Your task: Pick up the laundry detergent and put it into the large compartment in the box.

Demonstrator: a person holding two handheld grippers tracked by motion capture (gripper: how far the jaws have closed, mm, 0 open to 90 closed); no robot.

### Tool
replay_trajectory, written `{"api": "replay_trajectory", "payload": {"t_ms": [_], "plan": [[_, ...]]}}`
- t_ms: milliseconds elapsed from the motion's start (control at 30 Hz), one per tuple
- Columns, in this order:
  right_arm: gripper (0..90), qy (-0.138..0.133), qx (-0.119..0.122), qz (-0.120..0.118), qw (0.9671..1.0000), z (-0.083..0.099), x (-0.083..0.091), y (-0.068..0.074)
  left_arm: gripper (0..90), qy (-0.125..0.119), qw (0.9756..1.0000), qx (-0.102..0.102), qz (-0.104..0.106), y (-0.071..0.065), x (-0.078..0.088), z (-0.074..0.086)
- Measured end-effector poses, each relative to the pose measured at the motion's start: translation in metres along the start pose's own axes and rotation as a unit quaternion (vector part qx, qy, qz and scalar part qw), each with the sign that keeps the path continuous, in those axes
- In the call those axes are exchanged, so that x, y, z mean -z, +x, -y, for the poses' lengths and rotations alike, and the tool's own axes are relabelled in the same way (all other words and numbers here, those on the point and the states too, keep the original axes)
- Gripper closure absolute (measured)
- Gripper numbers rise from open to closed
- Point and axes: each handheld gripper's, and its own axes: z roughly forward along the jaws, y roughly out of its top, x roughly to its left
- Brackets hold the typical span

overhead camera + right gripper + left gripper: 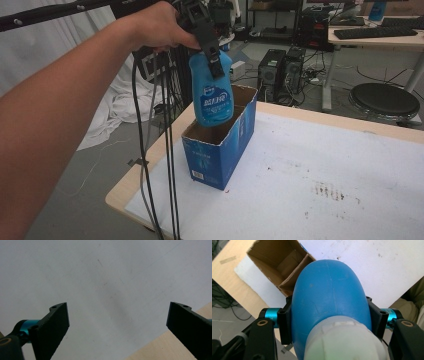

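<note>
Two grippers: my left gripper point(329, 322) clamps blue bottle point(212, 97), open box point(220, 150) just below fingertips; right gripper point(117, 322) wide, holding nothing.

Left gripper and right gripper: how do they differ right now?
The left gripper is shut on the blue bottle, over the open box; the right gripper holds nothing. The left jaws press the bottle's sides; the right jaws stand wide apart above the white tabletop. Both have black jaws.

Wooden table point(350, 122), white sheet point(310, 170), open blue carton point(220, 150)
</note>
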Motion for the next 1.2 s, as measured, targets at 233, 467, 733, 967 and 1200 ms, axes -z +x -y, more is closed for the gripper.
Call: {"api": "replay_trajectory", "payload": {"t_ms": [233,467,733,967,1200], "plan": [[3.6,0.002,-0.003,-0.001,1.0000,-0.001,-0.003,-0.001,37.6,0.018,0.9997,-0.017,0.001,0.005,-0.031,0.002],[3.6,0.005,-0.001,-0.003,1.0000,-0.002,-0.007,-0.001,37.6,0.033,0.9991,-0.027,0.003,0.007,-0.069,0.007],[3.6,0.007,-0.005,-0.003,1.0000,-0.002,-0.008,-0.001,37.6,0.053,0.9982,-0.027,0.005,0.010,-0.108,0.015],[3.6,0.008,-0.005,-0.004,0.9999,-0.002,-0.010,-0.003,37.6,0.059,0.9979,-0.027,0.002,0.009,-0.129,0.019],[3.6,0.009,-0.004,-0.004,0.9999,-0.001,-0.010,-0.004,37.6,0.069,0.9973,-0.026,0.006,0.008,-0.144,0.022]]}}
